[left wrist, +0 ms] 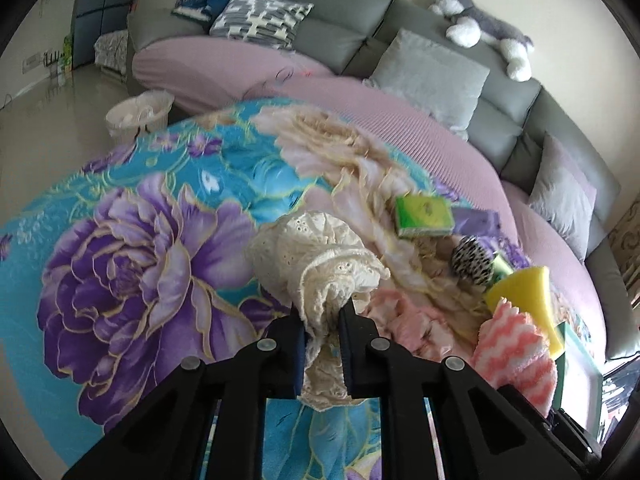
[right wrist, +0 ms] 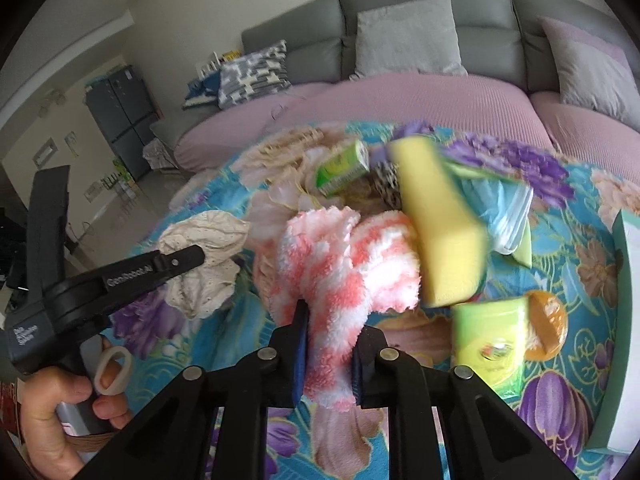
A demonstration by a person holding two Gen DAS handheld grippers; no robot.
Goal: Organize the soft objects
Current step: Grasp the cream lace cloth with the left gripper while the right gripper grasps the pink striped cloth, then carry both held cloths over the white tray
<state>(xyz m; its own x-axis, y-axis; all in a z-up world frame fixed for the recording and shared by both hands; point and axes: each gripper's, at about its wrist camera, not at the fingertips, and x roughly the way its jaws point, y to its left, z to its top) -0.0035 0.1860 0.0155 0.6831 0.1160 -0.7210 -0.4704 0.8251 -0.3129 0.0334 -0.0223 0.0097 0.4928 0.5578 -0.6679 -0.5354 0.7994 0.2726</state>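
Left gripper: clamping down hard, jaws nearly together, pinching a bunched fold of the cream eyelet-lace cloth between its blue pads.
Cream eyelet-lace cloth: bulging out past the fingertips in a crumpled mound, while a short tail is hanging down between the fingers toward the camera; from the right wrist view the same cloth is sitting in a heap on the floral blanket, with the left gripper's black finger lying across it.
Right gripper: squeezing narrow too, its pads pressing on the pink-and-white fluffy cloth.
Pink-and-white fluffy cloth: fanning out in two plush lobes above the fingertips, its loose end trailing down between the fingers; its right lobe is touching the yellow sponge.
Yellow sponge: leaning tilted just right of the fluffy cloth, blurred.
Pile around it: a green tissue pack lying behind, a black-and-white spotted item peeking out beside it, a pale blue bag-like thing to the right, and a lime-green packet near the right finger.
Floral blanket: spreading teal and purple under everything.
Person's hand: gripping the left tool's handle at the lower left.
Backdrop: grey sofa with a lilac cover, a plush husky sprawling on top.
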